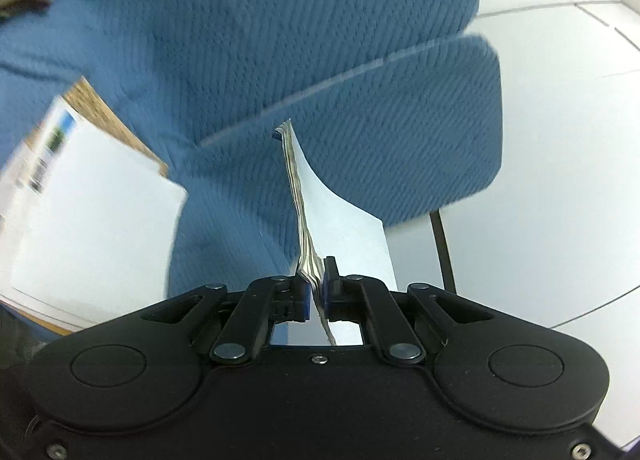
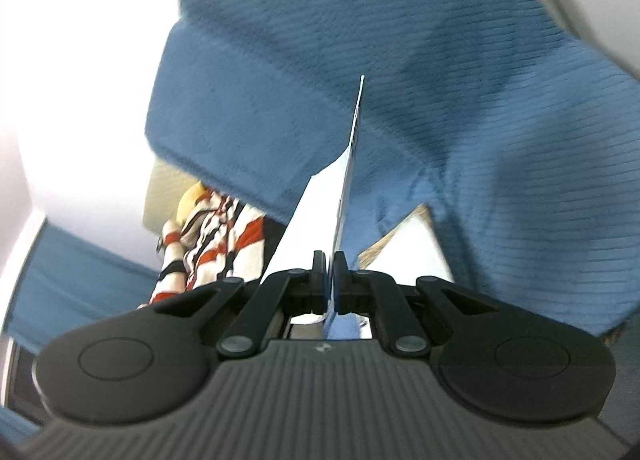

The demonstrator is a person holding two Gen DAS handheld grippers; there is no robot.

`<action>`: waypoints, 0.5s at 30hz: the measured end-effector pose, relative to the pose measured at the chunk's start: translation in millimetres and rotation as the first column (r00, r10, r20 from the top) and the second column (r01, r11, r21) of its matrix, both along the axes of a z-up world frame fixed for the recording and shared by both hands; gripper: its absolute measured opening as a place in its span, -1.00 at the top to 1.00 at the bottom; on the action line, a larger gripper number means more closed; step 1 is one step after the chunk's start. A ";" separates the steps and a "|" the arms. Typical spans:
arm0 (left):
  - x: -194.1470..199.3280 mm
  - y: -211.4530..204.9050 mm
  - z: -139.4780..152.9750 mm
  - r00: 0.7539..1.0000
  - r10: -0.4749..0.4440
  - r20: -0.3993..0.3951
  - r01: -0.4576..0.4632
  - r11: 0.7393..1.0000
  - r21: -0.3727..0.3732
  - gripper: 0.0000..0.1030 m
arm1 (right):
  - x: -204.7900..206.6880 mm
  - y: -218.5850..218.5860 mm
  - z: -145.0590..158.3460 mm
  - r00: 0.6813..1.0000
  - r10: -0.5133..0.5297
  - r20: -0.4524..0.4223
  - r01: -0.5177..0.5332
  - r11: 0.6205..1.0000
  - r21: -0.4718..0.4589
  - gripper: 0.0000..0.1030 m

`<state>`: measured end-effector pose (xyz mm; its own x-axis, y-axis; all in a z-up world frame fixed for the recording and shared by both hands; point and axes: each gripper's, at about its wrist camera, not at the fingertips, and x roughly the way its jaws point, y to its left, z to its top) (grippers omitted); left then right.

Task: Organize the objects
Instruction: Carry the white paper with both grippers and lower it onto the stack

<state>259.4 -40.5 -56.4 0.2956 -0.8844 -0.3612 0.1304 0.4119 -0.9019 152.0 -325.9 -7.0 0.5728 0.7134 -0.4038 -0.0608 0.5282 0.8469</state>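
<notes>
My left gripper (image 1: 316,284) is shut on a thin booklet (image 1: 320,212) with a white cover, held edge-on so its page edges point away from me. My right gripper (image 2: 330,280) is shut on a thin white and blue booklet (image 2: 340,196), also edge-on. Both are held up in front of a blue knitted sweater (image 1: 280,40), which also fills the right wrist view (image 2: 440,80). Whether the two grippers hold the same booklet cannot be told.
A white booklet or box with a barcode (image 1: 80,212) lies on a wooden surface (image 1: 108,116) at the left. A black chair leg (image 1: 442,248) stands on white floor tiles (image 1: 560,180). A red, white and black striped cloth (image 2: 212,248) lies lower left in the right wrist view.
</notes>
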 end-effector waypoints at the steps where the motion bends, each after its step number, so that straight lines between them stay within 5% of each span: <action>1: 1.2 6.4 1.4 1.000 0.011 0.007 -0.011 1.000 0.008 0.90 | 1.4 8.5 0.6 1.000 0.017 0.004 -0.017 1.000 0.002 0.88; 15: 23.3 81.3 -47.5 0.999 0.053 -0.005 -0.052 0.988 0.144 0.85 | 19.1 102.1 -50.4 0.987 0.146 -0.060 -0.151 0.986 -0.076 0.88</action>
